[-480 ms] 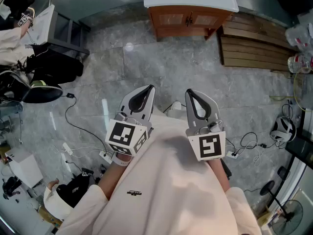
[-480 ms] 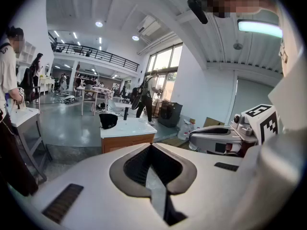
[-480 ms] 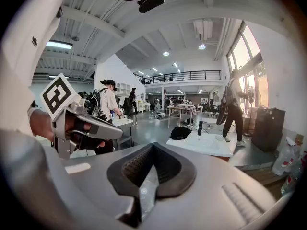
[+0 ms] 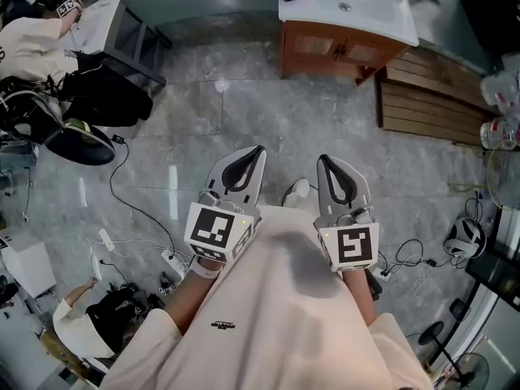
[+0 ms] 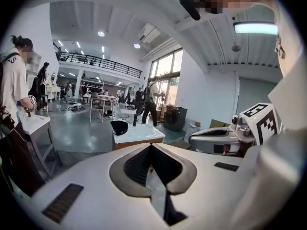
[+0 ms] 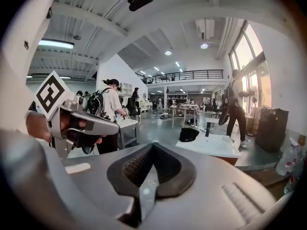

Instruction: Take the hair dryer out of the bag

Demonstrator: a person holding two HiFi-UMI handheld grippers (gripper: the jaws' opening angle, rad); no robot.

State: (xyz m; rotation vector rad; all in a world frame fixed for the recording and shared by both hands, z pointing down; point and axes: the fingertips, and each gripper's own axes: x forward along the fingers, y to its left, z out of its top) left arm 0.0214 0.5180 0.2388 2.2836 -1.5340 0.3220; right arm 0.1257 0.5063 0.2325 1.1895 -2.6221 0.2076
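Your left tool (image 4: pixel 252 156) and right tool (image 4: pixel 327 162) are both clamped shut, gripping nothing, side by side over the grey floor (image 4: pixel 236 104), wooden cabinet (image 4: pixel 341 49) ahead.

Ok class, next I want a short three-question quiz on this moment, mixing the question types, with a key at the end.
1. True or false: the left gripper and right gripper are both shut with nothing between the jaws.
2. The white-topped cabinet stands: A) ahead of the grippers B) behind the person C) between the jaws.
3. Fill in: the dark object lies on the cabinet's ___.
Key: 1 true. 2 A. 3 top.
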